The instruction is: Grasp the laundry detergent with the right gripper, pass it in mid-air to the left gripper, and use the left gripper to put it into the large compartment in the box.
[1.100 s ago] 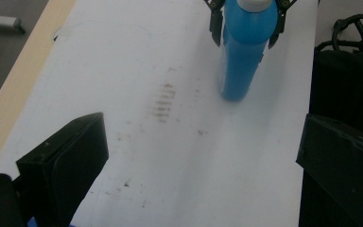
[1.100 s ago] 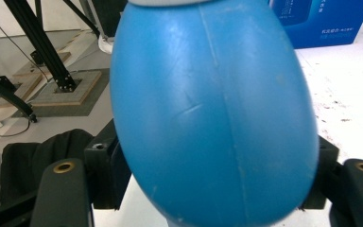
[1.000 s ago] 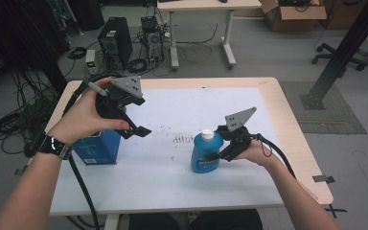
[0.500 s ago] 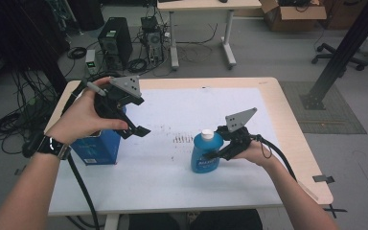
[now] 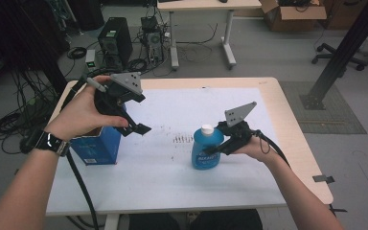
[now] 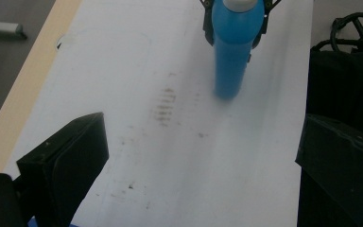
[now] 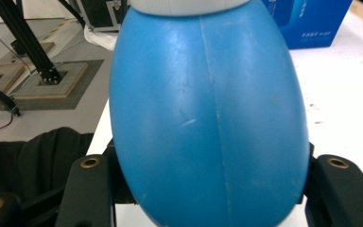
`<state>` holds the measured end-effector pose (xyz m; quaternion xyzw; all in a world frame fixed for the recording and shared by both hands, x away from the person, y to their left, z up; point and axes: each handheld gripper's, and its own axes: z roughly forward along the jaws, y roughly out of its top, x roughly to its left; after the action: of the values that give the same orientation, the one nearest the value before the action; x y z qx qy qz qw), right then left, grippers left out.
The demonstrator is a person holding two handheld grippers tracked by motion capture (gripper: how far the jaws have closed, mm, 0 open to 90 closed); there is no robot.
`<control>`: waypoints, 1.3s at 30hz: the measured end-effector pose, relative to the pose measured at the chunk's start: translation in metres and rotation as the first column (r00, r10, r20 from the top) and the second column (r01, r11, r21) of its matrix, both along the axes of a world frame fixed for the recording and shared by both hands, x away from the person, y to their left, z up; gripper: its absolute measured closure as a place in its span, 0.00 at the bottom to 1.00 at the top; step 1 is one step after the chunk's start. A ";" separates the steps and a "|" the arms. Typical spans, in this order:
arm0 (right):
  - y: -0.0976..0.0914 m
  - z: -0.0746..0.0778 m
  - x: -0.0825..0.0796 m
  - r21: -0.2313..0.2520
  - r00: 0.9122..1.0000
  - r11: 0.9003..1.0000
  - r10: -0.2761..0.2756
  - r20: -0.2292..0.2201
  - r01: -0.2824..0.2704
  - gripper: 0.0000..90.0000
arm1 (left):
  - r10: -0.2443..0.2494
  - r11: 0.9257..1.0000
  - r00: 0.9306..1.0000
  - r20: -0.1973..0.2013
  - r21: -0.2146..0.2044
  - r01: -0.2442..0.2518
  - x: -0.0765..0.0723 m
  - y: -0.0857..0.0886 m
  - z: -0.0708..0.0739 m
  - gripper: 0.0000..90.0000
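A blue plastic bottle (image 5: 205, 152) with a white cap stands upright on the white table cover, right of the middle. My right gripper (image 5: 218, 147) is shut on the bottle's body from the right side; in the right gripper view the bottle (image 7: 208, 118) bulges between the two black jaws. My left gripper (image 5: 139, 115) hangs above the table's left part with its jaws wide apart and nothing between them. In the left gripper view the bottle (image 6: 234, 47) stands far ahead of the left gripper (image 6: 203, 165).
A blue cardboard box (image 5: 96, 148) stands at the table's left edge, under my left hand, and appears as the blue box (image 7: 307, 21) behind the bottle. Faint dark marks (image 5: 182, 139) stain the cover. The table's wooden rim (image 5: 287, 124) borders it. Cables and a computer tower (image 5: 112, 40) lie beyond.
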<state>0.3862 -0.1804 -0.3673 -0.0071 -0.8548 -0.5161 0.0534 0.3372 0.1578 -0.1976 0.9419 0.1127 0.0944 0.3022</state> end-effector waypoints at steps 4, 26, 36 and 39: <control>0.003 0.013 0.001 0.001 1.000 1.000 -0.002 0.013 0.002 0.46 | -0.010 1.000 1.000 0.003 0.008 0.010 -0.001 -0.003 0.005 0.04; 0.039 0.075 0.005 -0.020 0.997 0.999 0.036 0.073 -0.034 0.46 | -0.026 0.999 1.000 -0.003 0.034 0.026 -0.001 -0.021 0.021 0.04; 0.067 0.099 0.002 -0.038 0.994 0.997 0.065 0.085 -0.062 0.46 | -0.051 0.997 0.999 -0.012 0.051 0.051 -0.002 -0.032 0.023 0.04; 0.074 0.102 0.000 -0.047 0.994 0.997 0.070 0.088 -0.067 0.46 | -0.055 0.997 0.998 -0.009 0.058 0.055 -0.003 -0.035 0.024 0.04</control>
<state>0.3867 -0.1065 -0.2653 0.0443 -0.8672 -0.4949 0.0325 0.3345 0.1229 -0.1739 0.9534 0.0850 0.0859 0.2765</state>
